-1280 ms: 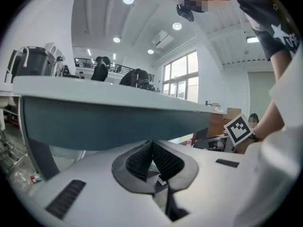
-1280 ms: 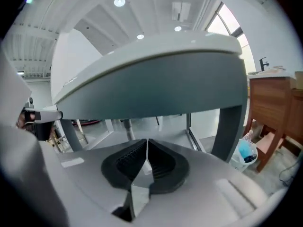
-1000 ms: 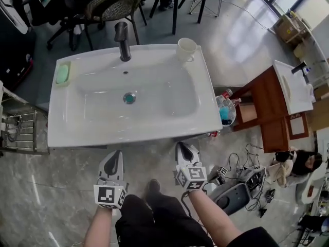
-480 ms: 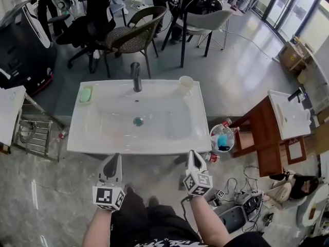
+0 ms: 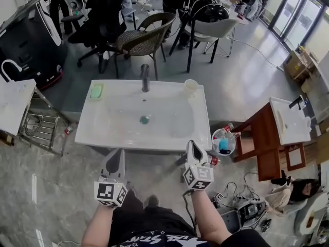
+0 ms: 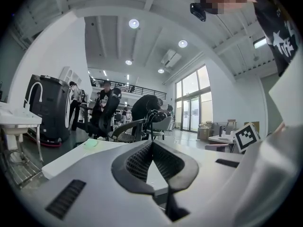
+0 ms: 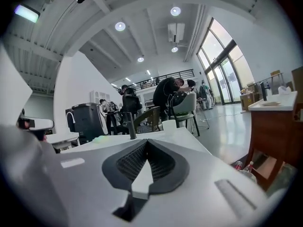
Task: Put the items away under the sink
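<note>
A white sink (image 5: pixel 118 133) stands in front of me, with a dark faucet (image 5: pixel 145 77), a white cup (image 5: pixel 190 87) and a green soap (image 5: pixel 96 91) on its rim. On the floor at its right corner sits a clear tub (image 5: pixel 224 140) of bottles with red caps and something blue. My left gripper (image 5: pixel 115 155) is shut and empty, just short of the sink's front edge. My right gripper (image 5: pixel 192 145) is also shut and empty, at the front edge near the tub. The space under the sink is hidden from above.
A wooden stand (image 5: pixel 267 138) with a second basin (image 5: pixel 290 120) is to the right. A metal rack (image 5: pixel 43 130) stands at the left. Chairs (image 5: pixel 146 35) and people are behind the sink. Cables and a grey device (image 5: pixel 241 210) lie on the floor at the right.
The head view has pulled back and up, so the sink looks smaller and farther. Both grippers stay shut and side by side before the sink's front edge.
</note>
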{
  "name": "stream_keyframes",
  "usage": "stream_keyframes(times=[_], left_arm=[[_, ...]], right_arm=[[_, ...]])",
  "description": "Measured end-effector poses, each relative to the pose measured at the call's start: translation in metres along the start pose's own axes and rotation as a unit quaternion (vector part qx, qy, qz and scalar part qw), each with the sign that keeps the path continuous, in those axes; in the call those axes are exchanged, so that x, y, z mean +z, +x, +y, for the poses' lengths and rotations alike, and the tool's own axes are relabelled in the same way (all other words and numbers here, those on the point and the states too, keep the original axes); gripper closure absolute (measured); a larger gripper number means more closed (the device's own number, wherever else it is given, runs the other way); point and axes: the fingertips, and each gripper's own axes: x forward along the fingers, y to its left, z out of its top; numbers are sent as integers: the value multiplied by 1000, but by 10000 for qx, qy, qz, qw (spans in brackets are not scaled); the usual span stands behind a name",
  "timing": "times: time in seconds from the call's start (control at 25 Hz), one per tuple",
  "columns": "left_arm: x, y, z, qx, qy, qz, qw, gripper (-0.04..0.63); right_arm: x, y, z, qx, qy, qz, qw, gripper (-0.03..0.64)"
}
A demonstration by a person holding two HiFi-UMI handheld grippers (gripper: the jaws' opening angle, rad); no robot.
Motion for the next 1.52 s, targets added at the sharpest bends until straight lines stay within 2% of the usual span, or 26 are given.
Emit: stream_keyframes(times=[0.28, 0.6, 0.92, 1.2, 1.52], left_arm=[[1, -4, -9, -223, -67, -14, 9997, 586], [0, -25, 1, -405, -139, 6, 9991, 586], [5, -80, 4, -461, -251, -112, 9986, 586], [15, -137, 1, -521, -258, -262, 9980, 586], [19, -202, -6, -648, -181, -320, 9972, 586]], right_arm=[[2, -30, 14, 212, 4, -84, 9997, 614], [-1, -61, 23, -77, -16, -47, 10000, 614], [16, -107, 72, 88, -97, -347, 9993, 615], [-1, -153, 113, 186, -179, -92, 9996, 615], [0, -203, 163, 370, -310, -170, 9987, 615]])
